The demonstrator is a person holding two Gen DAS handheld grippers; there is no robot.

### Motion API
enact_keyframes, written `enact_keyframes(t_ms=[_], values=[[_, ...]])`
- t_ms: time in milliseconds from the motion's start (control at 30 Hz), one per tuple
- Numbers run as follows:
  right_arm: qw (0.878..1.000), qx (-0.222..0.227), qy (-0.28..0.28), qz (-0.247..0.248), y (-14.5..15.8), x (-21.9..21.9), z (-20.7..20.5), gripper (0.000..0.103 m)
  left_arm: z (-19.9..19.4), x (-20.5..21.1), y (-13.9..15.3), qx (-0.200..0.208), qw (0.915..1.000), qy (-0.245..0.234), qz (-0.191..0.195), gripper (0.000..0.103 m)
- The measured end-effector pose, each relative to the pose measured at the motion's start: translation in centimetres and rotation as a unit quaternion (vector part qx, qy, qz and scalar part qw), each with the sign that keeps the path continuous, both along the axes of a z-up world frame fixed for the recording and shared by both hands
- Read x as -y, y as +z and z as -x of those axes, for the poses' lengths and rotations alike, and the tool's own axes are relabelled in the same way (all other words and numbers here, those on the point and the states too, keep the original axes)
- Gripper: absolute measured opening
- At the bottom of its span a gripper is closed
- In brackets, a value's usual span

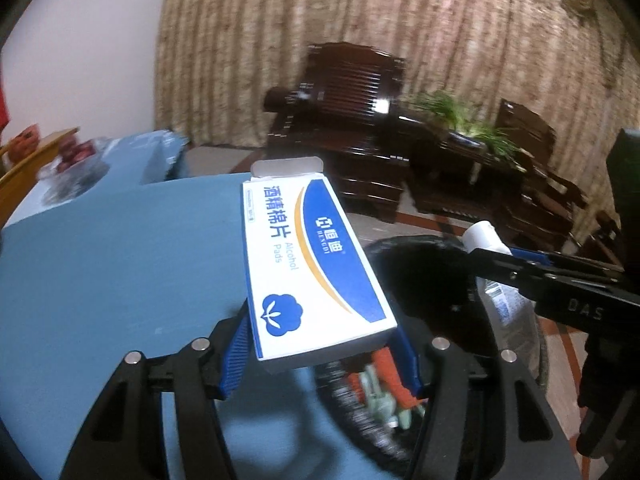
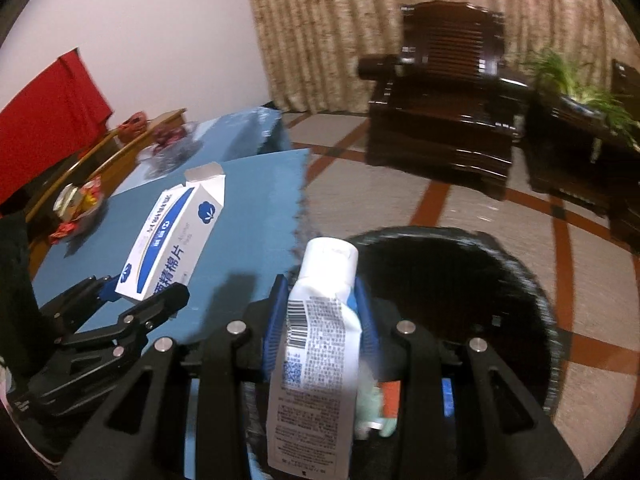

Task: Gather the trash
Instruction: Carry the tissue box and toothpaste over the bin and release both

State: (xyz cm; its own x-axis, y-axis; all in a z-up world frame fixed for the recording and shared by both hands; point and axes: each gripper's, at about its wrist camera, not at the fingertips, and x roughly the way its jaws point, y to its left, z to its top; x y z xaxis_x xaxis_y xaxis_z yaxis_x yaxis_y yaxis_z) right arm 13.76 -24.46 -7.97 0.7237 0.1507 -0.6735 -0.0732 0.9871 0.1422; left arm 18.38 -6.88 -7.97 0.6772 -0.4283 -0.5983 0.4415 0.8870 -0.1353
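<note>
Left tongs (image 1: 320, 356) clamped on alcohol-pad box (image 1: 312, 264) — light, crushable card, held by its long sides. Right tongs (image 2: 320, 320) pinch squeezable tube (image 2: 316, 344) mid-body, above black bin (image 2: 520, 280).

The white-and-blue box (image 1: 316, 264) carries the brand "HENGDI", the English words "Alcohol Pads" and the Chinese characters 酒精棉片. The black gripper arm (image 1: 576, 304) at the right edge bears the embossed letters "DAS". The white tube (image 2: 316, 360) shows a barcode, a QR code and unreadable fine print.
</note>
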Motion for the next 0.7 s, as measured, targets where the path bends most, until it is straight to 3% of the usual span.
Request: enact_keyframes(t_ms=[333,400,433,500,567,600,700], values=[[0.999,-0.026,-0.045,0.004,-3.3,7.5,0.9,0.034,-1.0,7.6,-2.5,-0.034,0.9947,-0.097,0.007,0.061],[0.998,-0.033,-0.052,0.006,-3.9,8.6,0.8,0.038,-1.1,8.2,-2.7,-0.039,0.9933,-0.108,0.008,0.074],[0.998,-0.032,-0.058,0.01,-4.1,8.8,0.9,0.054,-1.1,8.3,-2.7,-0.039,0.9932,-0.11,0.008,0.076],[0.997,-0.024,-0.07,0.018,-4.2,8.8,0.9,0.072,-1.0,8.3,-2.7,-0.037,0.9933,-0.11,0.008,0.081],[0.997,-0.018,-0.08,0.017,-4.3,9.3,1.1,0.077,-0.7,8.2,-2.7,-0.036,0.9941,-0.102,0.003,0.083],[0.996,-0.014,-0.087,0.015,-4.3,9.6,1.3,0.089,-0.7,7.9,-2.6,-0.036,0.9946,-0.097,0.001,0.084],[0.996,-0.004,-0.094,0.002,-4.0,10.5,1.8,0.092,-0.5,6.5,-2.2,-0.034,0.9963,-0.079,-0.005,0.089]])
